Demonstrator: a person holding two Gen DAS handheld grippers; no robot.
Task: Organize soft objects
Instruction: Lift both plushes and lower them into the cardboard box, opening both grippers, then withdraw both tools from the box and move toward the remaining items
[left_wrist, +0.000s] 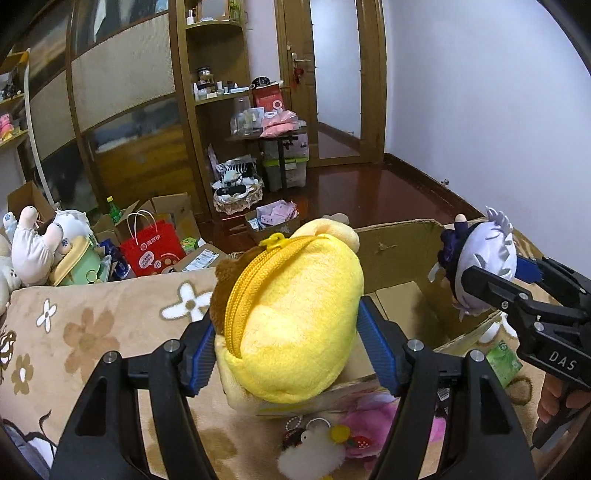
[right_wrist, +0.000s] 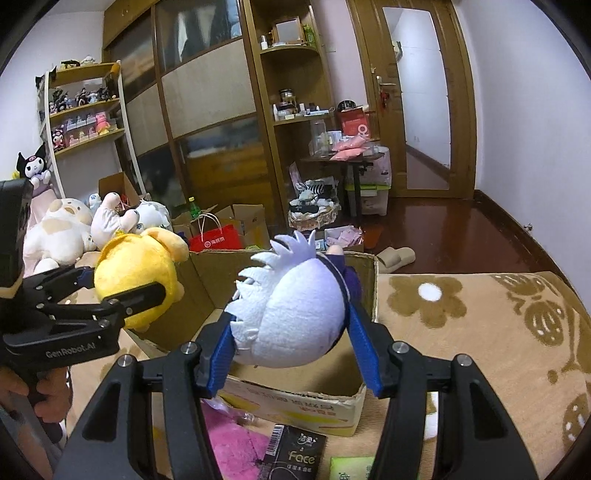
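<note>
My left gripper (left_wrist: 286, 350) is shut on a yellow plush with a zipper (left_wrist: 295, 317) and holds it at the near left edge of an open cardboard box (left_wrist: 399, 299). It also shows in the right wrist view (right_wrist: 136, 284). My right gripper (right_wrist: 291, 354) is shut on a white-haired plush doll with purple clothes (right_wrist: 291, 317) and holds it above the box (right_wrist: 295, 402). The doll also shows in the left wrist view (left_wrist: 480, 258). The box stands on a beige flowered blanket (left_wrist: 92, 332).
A pink plush (left_wrist: 373, 417) and a small white keychain plush (left_wrist: 314, 454) lie on the blanket below the left gripper. A black Face packet (right_wrist: 295, 458) and a green packet (right_wrist: 351, 469) lie before the box. White plush toys (right_wrist: 70, 229) sit at the far left. Boxes and a red bag (left_wrist: 151, 247) crowd the floor.
</note>
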